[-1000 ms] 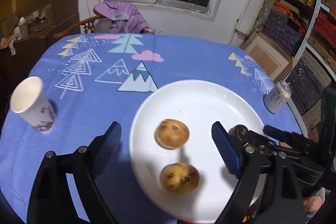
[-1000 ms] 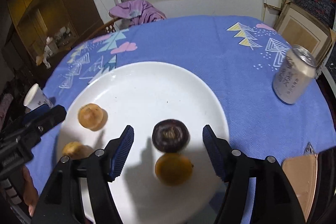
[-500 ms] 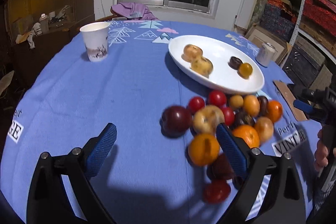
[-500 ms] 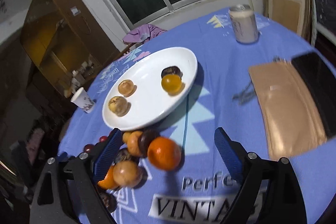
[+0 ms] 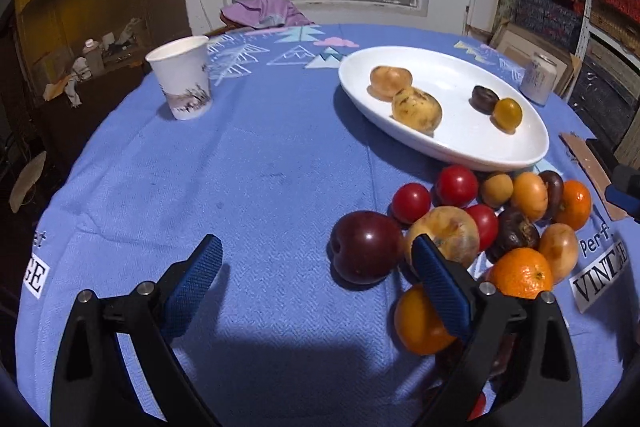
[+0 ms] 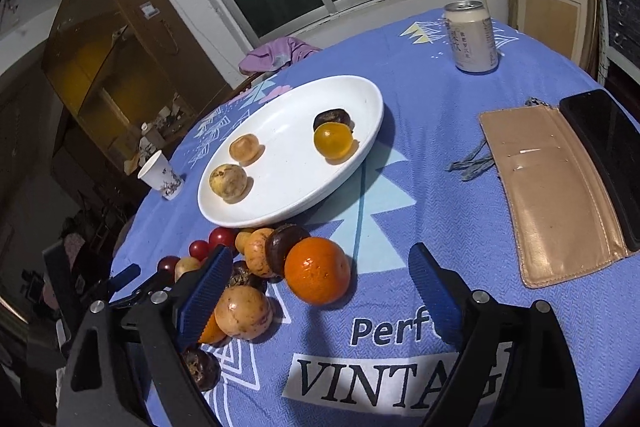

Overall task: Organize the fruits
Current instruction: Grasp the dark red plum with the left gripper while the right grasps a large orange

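Paper cup (image 5: 182, 77): upright at the far left of the tabletop (image 5: 248, 163), which wears a blue cloth; well apart from the fruit.
Left tool (image 5: 316, 277): jaws spread wide, nothing between them; low over bare cloth, just left of the pile.
Left tool, right finger (image 5: 440, 283): its blue pad overlaps the near edge of the pile in this view; contact cannot be told.
Dark red plum (image 5: 366, 247): leftmost in the pile, resting on the cloth just ahead of the left tool.
Fruit pile (image 5: 480, 227): loose on the cloth in front of the plate; red tomatoes, tan and dark round fruits, oranges, all crowded and touching.
White plate (image 6: 280, 203): oval, behind the pile, near rim just beside the tomatoes.
Plate, left pair (image 6: 236, 167): two tan speckled fruits close together.
Plate, right pair (image 6: 333, 131): one dark fruit with a yellow-orange one touching it in front.
Orange (image 6: 318, 270): right edge of the pile, on the cloth between the right tool's fingers but farther out, not touched.
Right tool (image 6: 320, 297): jaws spread, gripping nothing; left finger lies over the pile's near side.
Drink can (image 6: 472, 37): upright, far right, beyond the plate.
Tan wallet (image 6: 552, 195): lying open at the right, dark phone (image 6: 604, 155) along its far edge.
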A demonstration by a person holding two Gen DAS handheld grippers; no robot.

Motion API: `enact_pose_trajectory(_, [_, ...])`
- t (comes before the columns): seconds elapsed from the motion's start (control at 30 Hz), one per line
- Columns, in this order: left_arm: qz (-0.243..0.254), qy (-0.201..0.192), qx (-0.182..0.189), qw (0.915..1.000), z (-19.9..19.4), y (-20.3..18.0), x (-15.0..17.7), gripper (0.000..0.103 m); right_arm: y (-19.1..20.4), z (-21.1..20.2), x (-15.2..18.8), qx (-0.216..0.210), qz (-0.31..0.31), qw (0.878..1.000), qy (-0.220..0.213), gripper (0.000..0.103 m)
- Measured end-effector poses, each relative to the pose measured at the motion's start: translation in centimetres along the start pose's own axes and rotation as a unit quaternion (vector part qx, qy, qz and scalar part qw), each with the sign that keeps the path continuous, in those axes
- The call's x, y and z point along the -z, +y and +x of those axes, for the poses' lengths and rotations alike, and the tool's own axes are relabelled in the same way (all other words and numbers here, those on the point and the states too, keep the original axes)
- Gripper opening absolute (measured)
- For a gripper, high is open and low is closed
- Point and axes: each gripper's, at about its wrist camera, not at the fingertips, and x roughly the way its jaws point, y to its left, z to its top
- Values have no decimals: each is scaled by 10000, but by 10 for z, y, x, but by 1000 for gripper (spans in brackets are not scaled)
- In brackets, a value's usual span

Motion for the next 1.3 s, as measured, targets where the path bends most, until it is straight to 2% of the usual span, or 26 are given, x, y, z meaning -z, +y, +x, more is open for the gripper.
enact_pose_trajectory(0.2, [-254, 79, 71, 9996, 10, 14, -7, 95, 1, 3, 1, 33, -48, 10000, 79, 91])
enact_pose_trajectory(0.27, [-190, 77, 85, 9998, 11, 11, -7, 94, 6, 7, 3, 79, -213, 9996, 142, 91])
enact_pose_trajectory(0.3, [-20, 119, 173, 9998, 12, 5, -6, 90, 11, 9, 4, 120, -359, 9991, 194, 91])
enact_pose_trajectory(0.33, [95, 118, 236, 9996, 12, 0, -6, 78, 14, 10, 6, 142, -449, 9986, 230, 91])
enact_pose_trajectory(0.4, [157, 102, 363, 9992, 12, -3, -7, 73, 20, 15, 9, 177, -644, 9972, 331, 89])
enact_pose_trajectory(0.47, [-20, 204, 589, 9981, 17, 3, -8, 70, 23, 19, 11, 200, -729, 9963, 409, 85])
enact_pose_trajectory(0.57, [-108, 254, 733, 9969, 20, 5, -9, 67, 18, 24, 11, 187, -625, 9965, 518, 81])
enact_pose_trajectory(0.67, [59, 216, 780, 9967, 19, -3, -8, 57, 14, 29, 11, 178, -541, 9964, 622, 80])
enact_pose_trajectory(0.73, [131, 224, 925, 9954, 19, -7, -8, 46, 16, 32, 13, 178, -580, 9959, 676, 76])
enact_pose_trajectory(0.8, [156, 235, 1055, 9940, 17, -9, -6, 41, 17, 35, 15, 188, -609, 9952, 742, 73])
enact_pose_trajectory(1.1, [183, 190, 940, 9952, 11, -9, -3, 40, 14, 38, 15, 173, -585, 9952, 762, 63])
enact_pose_trajectory(1.3, [159, 200, 950, 9951, 8, -7, -1, 39, 11, 41, 13, 206, -526, 9955, 757, 46])
